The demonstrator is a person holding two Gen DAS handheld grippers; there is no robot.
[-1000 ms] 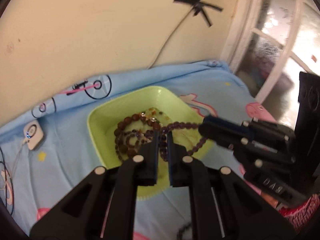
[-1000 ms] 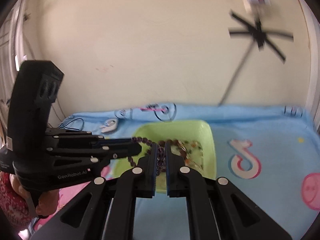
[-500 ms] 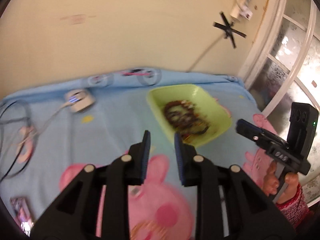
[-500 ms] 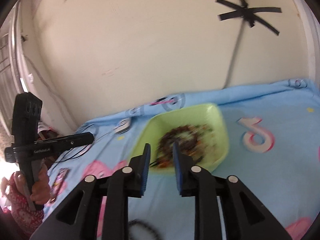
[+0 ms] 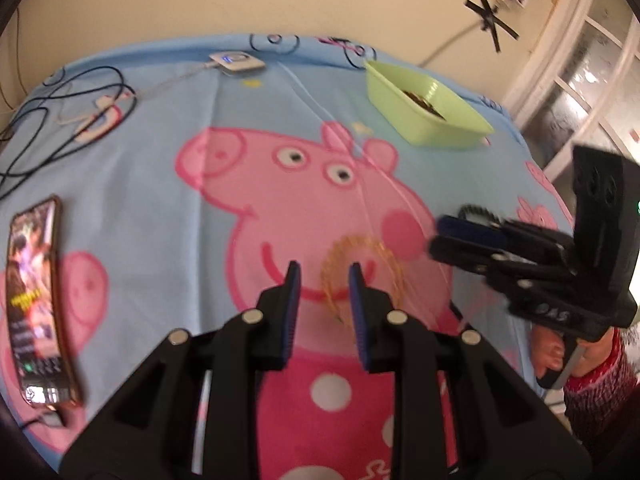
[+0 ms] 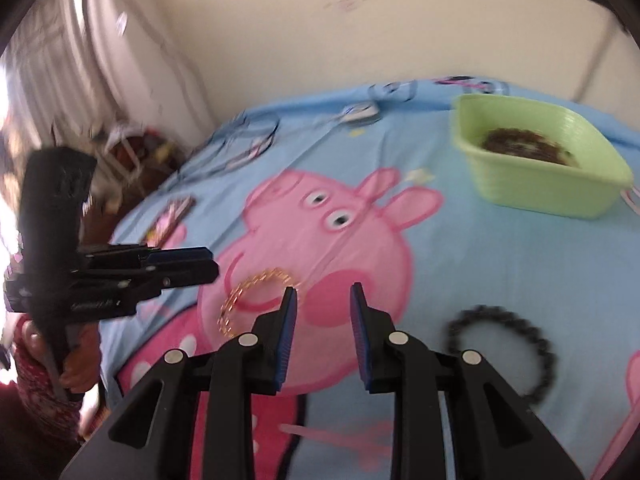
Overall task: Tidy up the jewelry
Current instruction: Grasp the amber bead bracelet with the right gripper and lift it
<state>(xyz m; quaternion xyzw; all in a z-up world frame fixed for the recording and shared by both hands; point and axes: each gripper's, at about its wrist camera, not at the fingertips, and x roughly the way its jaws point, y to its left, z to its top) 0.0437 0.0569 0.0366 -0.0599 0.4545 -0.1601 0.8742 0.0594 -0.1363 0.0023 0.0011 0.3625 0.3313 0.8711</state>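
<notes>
Made out pale lettering close to "DAS" on the side of the right gripper, seen from the left wrist. Could not read the white print on the body of the left gripper, nor the yellow text on the lit phone at the cloth's left edge: too blurred. Found the left jaws parted by a modest gap, pads bare, gripping and touching nothing, poised above the gold chain, which lay in a loose ring on the pink pig printed on the blue cloth. Found the right jaws likewise apart and empty, over the pig's cheek, between the chain and a black bracelet that lay flat on the cloth to the right. Noted dark beads heaped inside the green tub, well apart from both grippers, near the far wall. Saw a red patterned sleeve behind the right gripper's handle.
</notes>
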